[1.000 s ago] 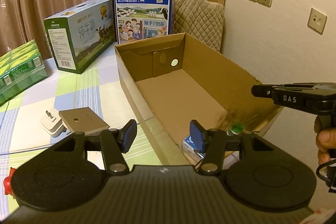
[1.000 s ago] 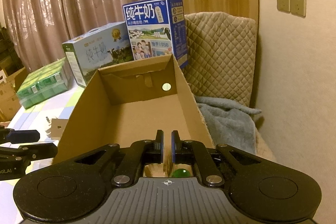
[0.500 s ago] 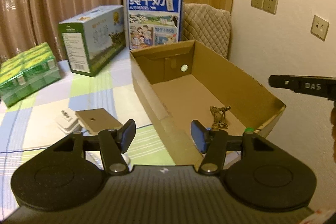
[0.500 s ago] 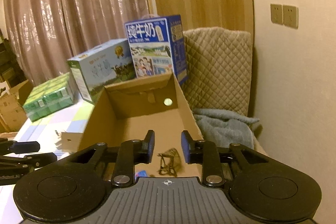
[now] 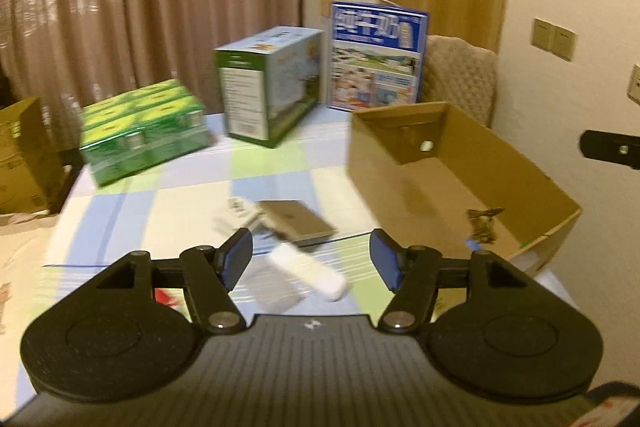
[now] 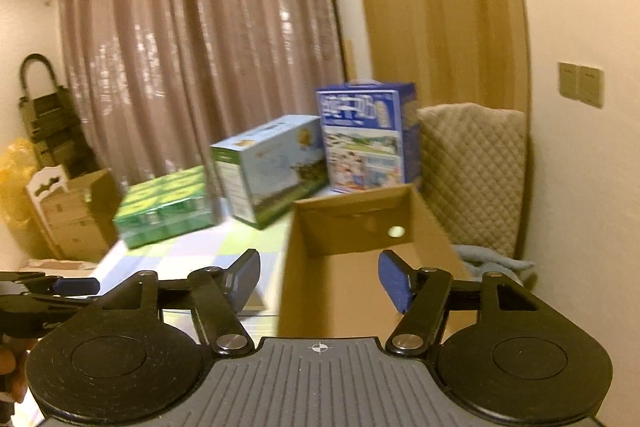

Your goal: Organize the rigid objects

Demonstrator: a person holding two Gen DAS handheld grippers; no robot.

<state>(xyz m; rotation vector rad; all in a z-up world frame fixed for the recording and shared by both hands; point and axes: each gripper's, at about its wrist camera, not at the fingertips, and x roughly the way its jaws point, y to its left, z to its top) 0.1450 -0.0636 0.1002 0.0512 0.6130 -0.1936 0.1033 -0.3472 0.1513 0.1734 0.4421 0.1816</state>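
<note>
A lived-in room of a home: floor-length brown curtains [image 6: 200, 67] cover the window, a quilted chair [image 6: 472, 171] stands against a cream wall with light switches [image 6: 580, 83], and milk cartons [image 5: 376, 55] crowd a counter [image 5: 192, 203] under a pastel checked cloth.

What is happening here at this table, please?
A person with a gripper in each hand is sorting small items into the cardboard box. A dark bunch of keys already lies inside. Both the left gripper and the right gripper are opening, with nothing between the fingers. A white stick-shaped item, a flat tan box and a white plug wait on the checked tablecloth.
</note>
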